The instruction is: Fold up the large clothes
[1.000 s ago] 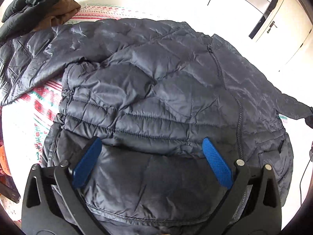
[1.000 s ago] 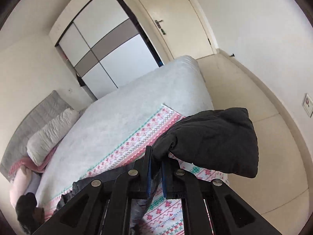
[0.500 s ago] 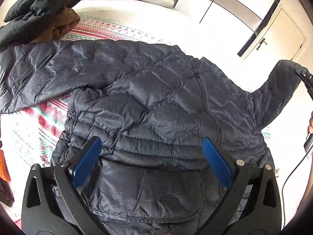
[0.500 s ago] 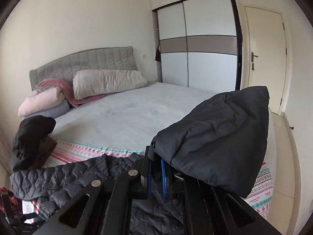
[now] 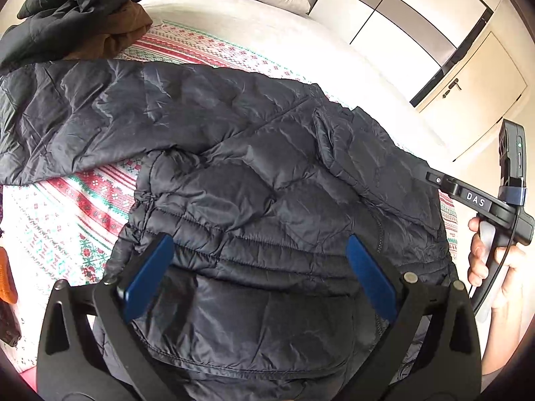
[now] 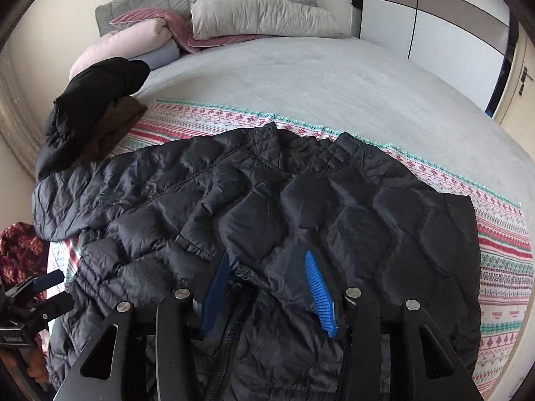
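Two tongs: left tongs point(image 5: 257, 280) spread wide above the near hem; right tongs point(image 6: 267, 284) parted over the folded-in sleeve point(image 6: 214, 220), gripping nothing.
Jacket: puffer jacket point(image 5: 267, 183) spread across the striped blanket point(image 5: 67, 220) on the bed point(image 6: 301, 77).
Why: lying flat to fold, one sleeve across the chest, the other stretched left.
Fabric: dark, glossy, quilted, crinkly.

A quilted jacket point(image 6: 301, 200) of dark, faintly glossy, crinkled cloth was seen on a matt patterned woven blanket point(image 6: 501, 267). Beside the jacket, ribbed blue pads point(image 6: 319, 290) were set in matt black plastic.
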Motion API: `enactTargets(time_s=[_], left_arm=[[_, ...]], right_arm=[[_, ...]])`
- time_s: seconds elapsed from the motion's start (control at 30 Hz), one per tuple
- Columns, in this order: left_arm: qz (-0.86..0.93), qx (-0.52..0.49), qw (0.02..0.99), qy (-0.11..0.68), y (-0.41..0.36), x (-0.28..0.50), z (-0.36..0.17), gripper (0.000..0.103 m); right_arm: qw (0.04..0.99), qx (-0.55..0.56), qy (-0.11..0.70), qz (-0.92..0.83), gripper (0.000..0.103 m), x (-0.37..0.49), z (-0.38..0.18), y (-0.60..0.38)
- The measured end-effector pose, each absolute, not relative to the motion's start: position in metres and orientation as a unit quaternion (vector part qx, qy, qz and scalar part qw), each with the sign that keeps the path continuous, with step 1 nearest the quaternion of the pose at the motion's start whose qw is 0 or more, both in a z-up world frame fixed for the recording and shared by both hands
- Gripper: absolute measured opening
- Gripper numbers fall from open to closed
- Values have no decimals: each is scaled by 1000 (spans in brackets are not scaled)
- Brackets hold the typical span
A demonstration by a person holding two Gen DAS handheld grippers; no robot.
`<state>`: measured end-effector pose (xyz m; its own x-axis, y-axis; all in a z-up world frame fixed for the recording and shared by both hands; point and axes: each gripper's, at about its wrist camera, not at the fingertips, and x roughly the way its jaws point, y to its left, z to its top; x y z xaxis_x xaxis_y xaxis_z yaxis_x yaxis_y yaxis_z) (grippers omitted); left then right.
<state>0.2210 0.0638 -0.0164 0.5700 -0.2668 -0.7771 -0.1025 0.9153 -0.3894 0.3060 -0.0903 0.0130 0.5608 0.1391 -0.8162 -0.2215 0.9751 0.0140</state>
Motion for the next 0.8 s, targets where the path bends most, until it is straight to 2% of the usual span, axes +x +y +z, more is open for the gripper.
enactTargets(time_s=[0.27,0.47,0.8], left_arm=[[-33,-188,866,462,59,219,-12,102],[5,-151,884,442,43,217,-2,102],[-27,-134,882,451,13,225,-4,102]], right_arm=[[888,19,454,67,64,271,31,-137],[890,56,451,35,75,228,23,-157],[895,89,434,-47,76,185,13,-199]])
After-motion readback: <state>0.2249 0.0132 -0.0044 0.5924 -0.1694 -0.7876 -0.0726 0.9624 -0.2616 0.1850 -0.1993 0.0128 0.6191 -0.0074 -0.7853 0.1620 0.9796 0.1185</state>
